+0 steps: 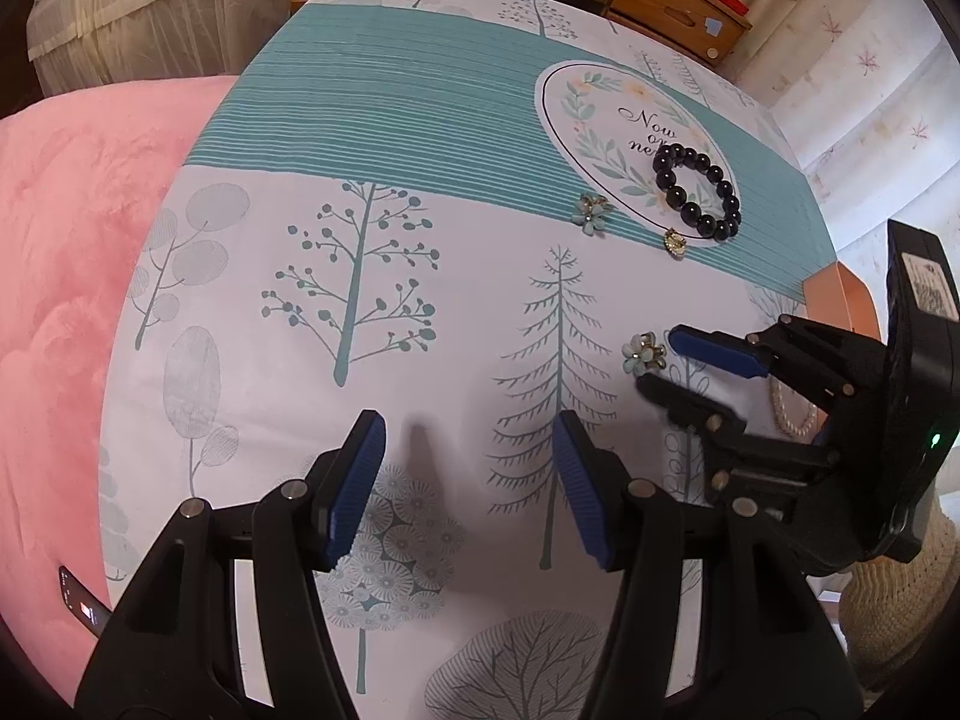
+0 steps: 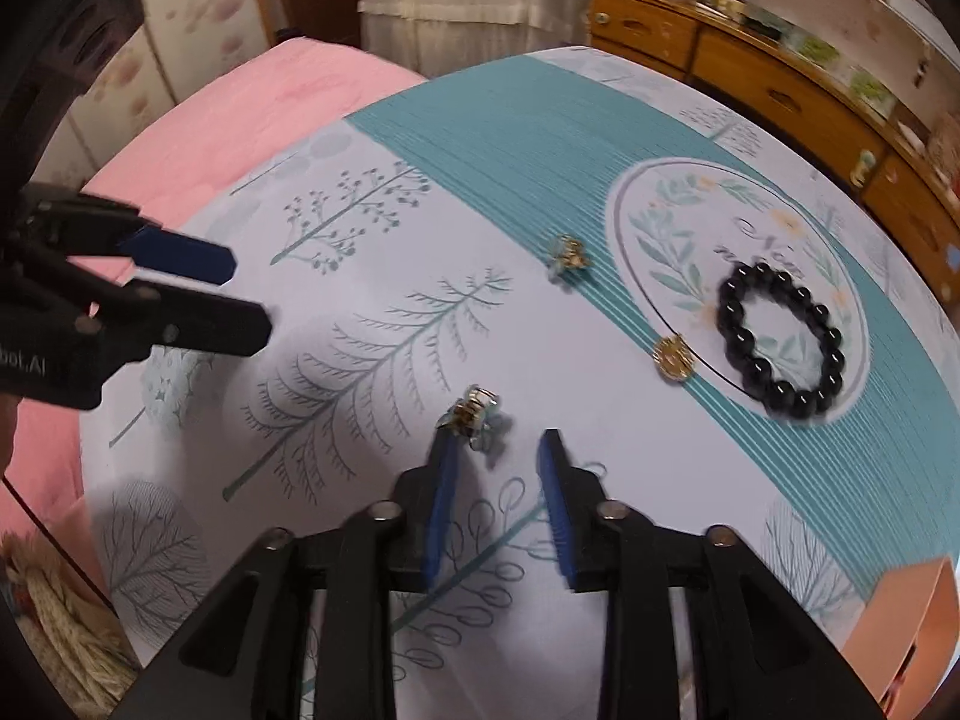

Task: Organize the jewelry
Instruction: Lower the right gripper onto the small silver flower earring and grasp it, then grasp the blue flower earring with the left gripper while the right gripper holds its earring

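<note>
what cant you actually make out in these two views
- Pearl strand, left wrist view: mostly hidden behind the right gripper.
- Orange box: cut off by the frame edge in the right wrist view, behind the gripper in the left; contents unseen.
- Flower earring by the gripper's tip, right wrist view: motion-blurred, contact unclear.
- Printed script under the black bead bracelet: partly covered.

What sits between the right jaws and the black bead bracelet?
Only the small gold charm, on bare tablecloth beside the black bead bracelet. Right wrist view shows it; the right gripper is by a flower earring.
</note>
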